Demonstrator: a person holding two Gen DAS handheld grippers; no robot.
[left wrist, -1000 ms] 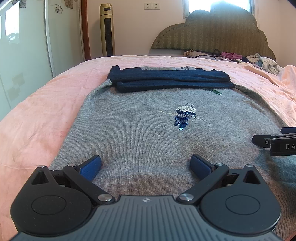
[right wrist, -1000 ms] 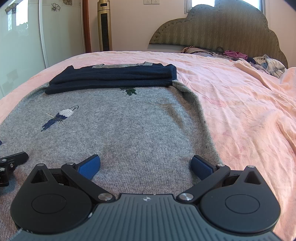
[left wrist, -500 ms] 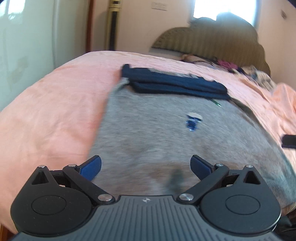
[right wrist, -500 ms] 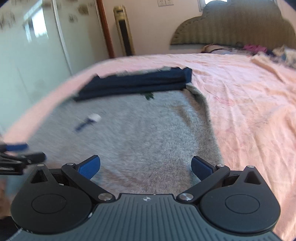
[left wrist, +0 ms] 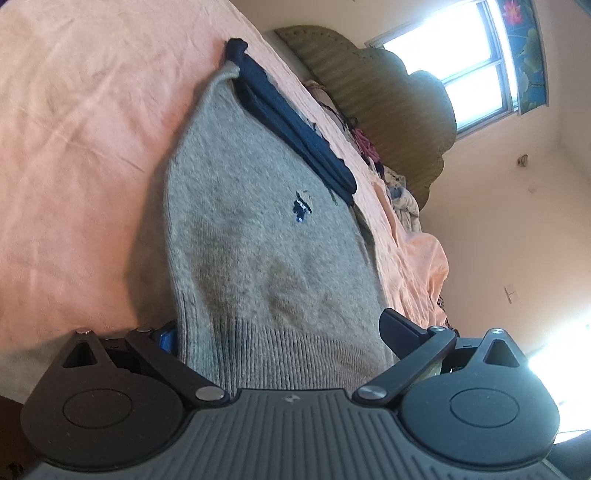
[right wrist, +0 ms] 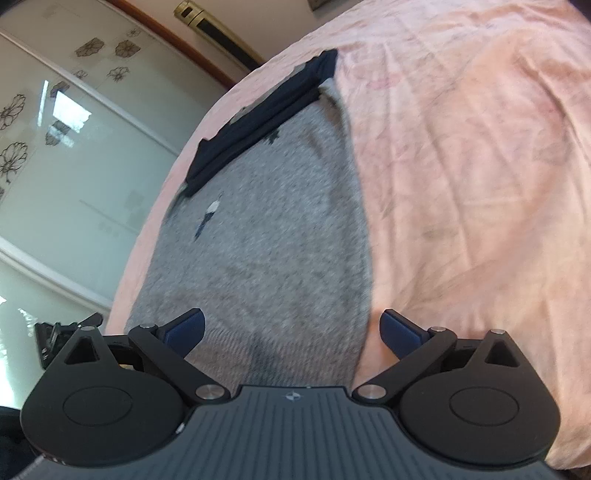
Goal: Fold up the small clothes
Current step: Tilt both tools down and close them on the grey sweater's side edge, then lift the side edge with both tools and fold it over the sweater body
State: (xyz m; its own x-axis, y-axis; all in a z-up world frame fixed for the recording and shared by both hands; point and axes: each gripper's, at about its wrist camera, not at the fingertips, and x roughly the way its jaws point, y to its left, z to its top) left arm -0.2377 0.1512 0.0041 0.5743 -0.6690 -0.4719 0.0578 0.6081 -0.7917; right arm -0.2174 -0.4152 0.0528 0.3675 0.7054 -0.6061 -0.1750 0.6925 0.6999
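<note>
A grey knit sweater point(left wrist: 258, 229) with a small blue bird motif point(left wrist: 303, 205) lies flat on the pink bed point(left wrist: 74, 147). Folded navy cloth point(left wrist: 291, 129) rests across its far end. My left gripper point(left wrist: 284, 334) is rolled on its side at the sweater's left hem corner. The ribbed hem lies between its wide-apart jaws and partly hides the left pad. My right gripper point(right wrist: 293, 328) is tilted at the right hem corner of the sweater point(right wrist: 266, 240). Its jaws are closing, with the hem between the pads but not pressed. The navy cloth point(right wrist: 258, 118) shows at the far end there too.
A padded headboard point(left wrist: 399, 110) and a heap of loose clothes point(left wrist: 402, 195) are at the far end of the bed. A wardrobe with flower decals point(right wrist: 66, 147) and a gold tower fan point(right wrist: 221, 33) stand to the left. Part of my left gripper point(right wrist: 55, 339) shows beside the bed edge.
Both grippers spread outward to opposite hem corners and rolled, so both views now tilt. The hem now lies between the left jaws. The right jaws have narrowed a little.
</note>
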